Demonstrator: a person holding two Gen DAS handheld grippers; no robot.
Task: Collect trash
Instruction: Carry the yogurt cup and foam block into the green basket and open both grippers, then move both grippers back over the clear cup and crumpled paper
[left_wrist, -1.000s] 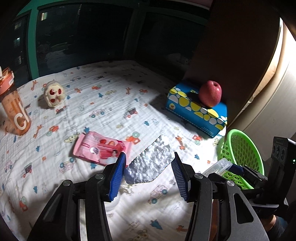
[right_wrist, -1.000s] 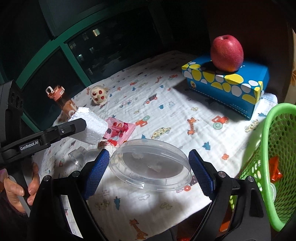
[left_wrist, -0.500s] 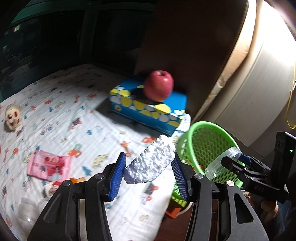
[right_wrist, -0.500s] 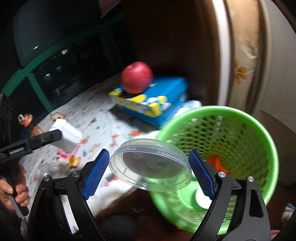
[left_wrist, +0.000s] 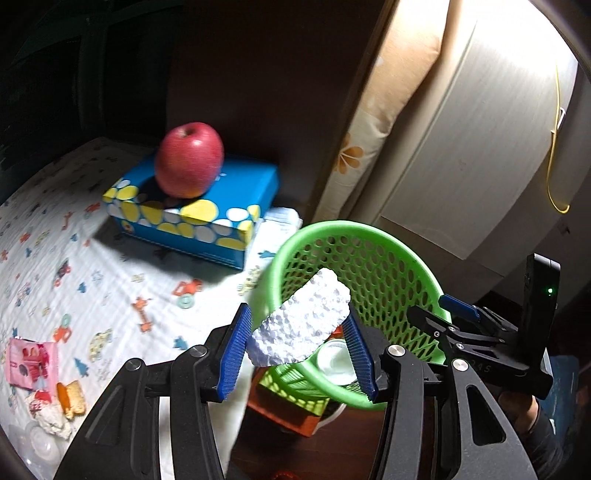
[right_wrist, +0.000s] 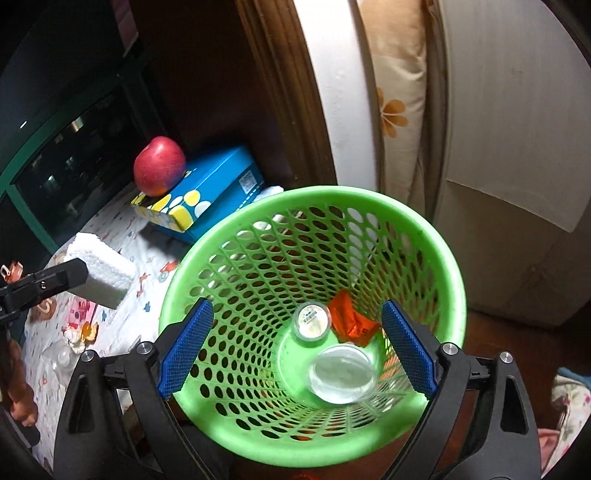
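Observation:
My left gripper (left_wrist: 297, 341) is shut on a white foam block (left_wrist: 301, 325), held just at the near rim of the green mesh basket (left_wrist: 391, 266); the foam block (right_wrist: 101, 267) also shows left of the basket in the right wrist view. My right gripper (right_wrist: 295, 345) hangs over the green basket (right_wrist: 428, 236), its jaws opening with nothing between them. A clear plastic lid (right_wrist: 343, 373) lies on the basket's floor beside a small round cup (right_wrist: 312, 320) and an orange wrapper (right_wrist: 352, 321).
A red apple (left_wrist: 189, 159) sits on a blue spotted tissue box (left_wrist: 199, 210) on the patterned sheet (left_wrist: 74, 258). A pink packet (left_wrist: 31, 363), crumpled scraps (left_wrist: 55, 410) and clear lids lie at the sheet's near left. A curtain (right_wrist: 395, 92) and white wall stand behind the basket.
Both grippers swung right from the sheet to the basket. The right gripper let go of the clear lid, which now lies in the basket. The left still holds the foam.

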